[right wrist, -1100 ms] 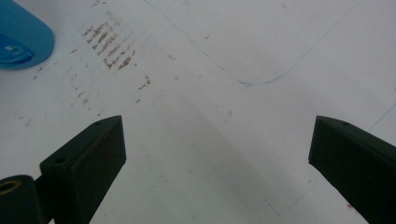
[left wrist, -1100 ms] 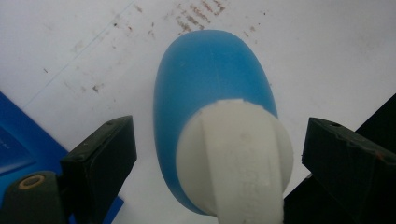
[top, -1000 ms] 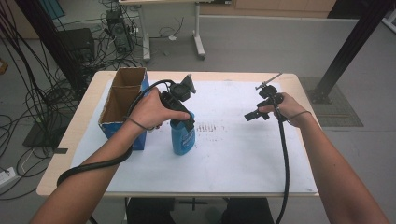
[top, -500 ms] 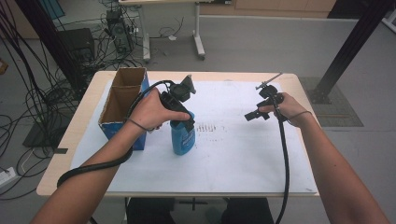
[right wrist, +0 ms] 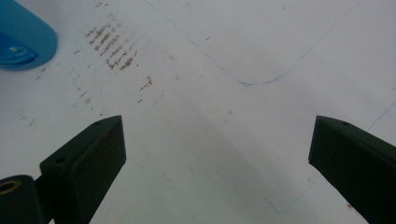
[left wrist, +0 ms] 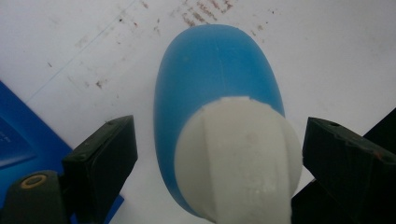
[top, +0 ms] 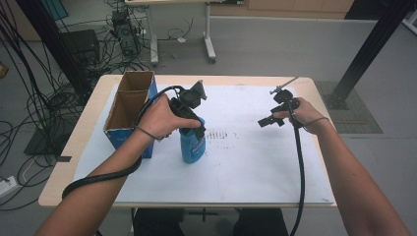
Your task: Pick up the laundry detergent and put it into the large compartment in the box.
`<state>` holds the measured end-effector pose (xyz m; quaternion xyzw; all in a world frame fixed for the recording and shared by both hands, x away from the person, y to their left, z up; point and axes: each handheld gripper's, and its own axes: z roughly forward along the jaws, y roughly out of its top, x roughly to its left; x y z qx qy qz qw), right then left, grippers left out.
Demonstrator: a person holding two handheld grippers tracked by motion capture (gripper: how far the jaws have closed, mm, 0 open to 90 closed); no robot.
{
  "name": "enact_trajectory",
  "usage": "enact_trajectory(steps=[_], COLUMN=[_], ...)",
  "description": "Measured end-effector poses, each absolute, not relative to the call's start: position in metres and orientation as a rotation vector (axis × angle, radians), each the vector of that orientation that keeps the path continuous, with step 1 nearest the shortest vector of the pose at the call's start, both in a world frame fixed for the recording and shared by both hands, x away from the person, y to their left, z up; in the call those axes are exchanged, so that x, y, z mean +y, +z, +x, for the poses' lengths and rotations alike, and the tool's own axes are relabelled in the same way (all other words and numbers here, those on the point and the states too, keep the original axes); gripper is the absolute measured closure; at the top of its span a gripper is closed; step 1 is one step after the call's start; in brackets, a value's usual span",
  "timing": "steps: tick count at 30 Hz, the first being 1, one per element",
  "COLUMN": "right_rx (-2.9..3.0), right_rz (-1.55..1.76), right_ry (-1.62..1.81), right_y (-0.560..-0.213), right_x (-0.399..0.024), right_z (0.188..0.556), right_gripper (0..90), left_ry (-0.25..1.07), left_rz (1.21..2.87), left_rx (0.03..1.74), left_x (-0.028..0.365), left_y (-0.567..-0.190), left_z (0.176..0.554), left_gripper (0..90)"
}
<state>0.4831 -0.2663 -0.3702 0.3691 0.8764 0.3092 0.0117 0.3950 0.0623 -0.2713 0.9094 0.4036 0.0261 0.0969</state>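
Blue bottle (top: 192,146) may tip on the desk (top: 255,167) if the left gripper (left wrist: 215,154), jaws wide around its white cap (left wrist: 238,154), closes off-centre; the right gripper (right wrist: 217,163) gapes empty.

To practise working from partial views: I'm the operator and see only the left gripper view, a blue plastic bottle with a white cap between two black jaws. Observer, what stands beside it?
Observer: An open-topped cardboard box with blue sides stands just left of the blue plastic bottle.
Operator: Where is the other gripper?
Observer: The right gripper is held over the bare white paper sheet, well to the right of the bottle, with its jaws wide open.
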Motion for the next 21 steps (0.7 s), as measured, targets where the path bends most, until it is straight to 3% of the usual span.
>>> enact_trajectory(steps=[21], right_rx=[2.734], right_rz=[1.148], right_ry=[0.962], right_y=[-0.3708], right_x=[-0.2665], right_z=[0.4826], right_gripper=[3.5], left_ry=[0.106], left_rz=[2.682], left_rx=[1.217], left_x=[0.0589], left_y=[-0.2760], left_z=[0.3962], left_gripper=[20.9])
